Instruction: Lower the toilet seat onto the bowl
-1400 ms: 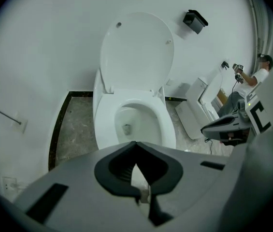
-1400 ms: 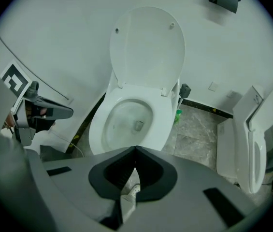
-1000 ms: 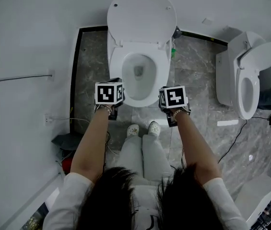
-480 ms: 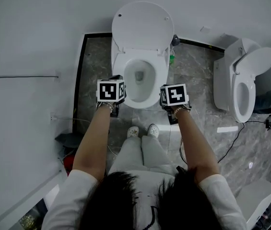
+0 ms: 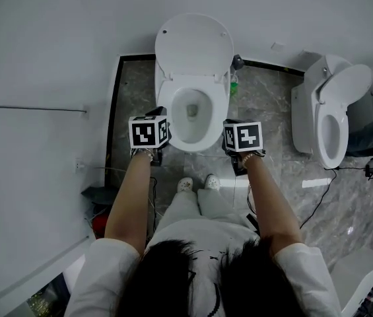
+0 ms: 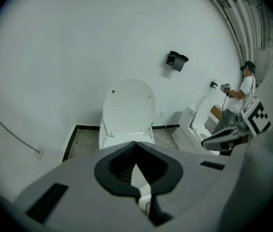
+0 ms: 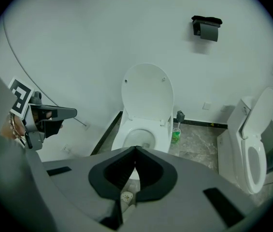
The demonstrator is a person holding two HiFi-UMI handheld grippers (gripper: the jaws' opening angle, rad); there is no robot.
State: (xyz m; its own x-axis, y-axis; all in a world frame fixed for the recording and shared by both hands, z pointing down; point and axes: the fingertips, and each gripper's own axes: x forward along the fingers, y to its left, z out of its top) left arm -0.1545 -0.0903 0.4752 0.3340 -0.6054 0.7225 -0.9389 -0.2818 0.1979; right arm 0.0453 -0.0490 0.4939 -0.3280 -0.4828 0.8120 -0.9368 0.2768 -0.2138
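Centre of the head view: white toilet bowl (image 5: 191, 114) on grey marbled floor (image 5: 272, 111), open. At the back of the bowl, toilet seat lid (image 5: 194, 45) — raised, upright against the white wall (image 5: 41, 45), clear of the bowl; solid oval, two small bumpers near its top edge. Round the bowl's opening, flat white ring; seat ring or bare rim, cannot tell.

Just left of the bowl's front edge, left gripper (image 6: 135, 151) in the air, left marker cube (image 5: 149, 132) on top. Jaws together, dark pads meeting at the tips, nothing clamped; only the bowl's white seen through the slit behind them. Just right of the bowl's front edge, right gripper (image 7: 136, 151) with right marker cube (image 5: 243, 137), same state — jaws closed on nothing. Neither one touching bowl or lid.

Right of the bowl's back, near the wall, dark-handled toilet brush (image 7: 177, 132) in a green holder. High on the wall, above and to the right of the bowl, black paper holder (image 7: 206, 27). Well to the right of the bowl, second toilet (image 5: 328, 121), its lid up too. Left of the bowl, thin cable (image 5: 28, 109) along the wall. In front of the bowl, between the grippers, pair of white shoes (image 5: 197, 182). Far right of the bowl, beyond the second toilet, another person (image 6: 242, 93) in a white top, seen only in the left gripper view.
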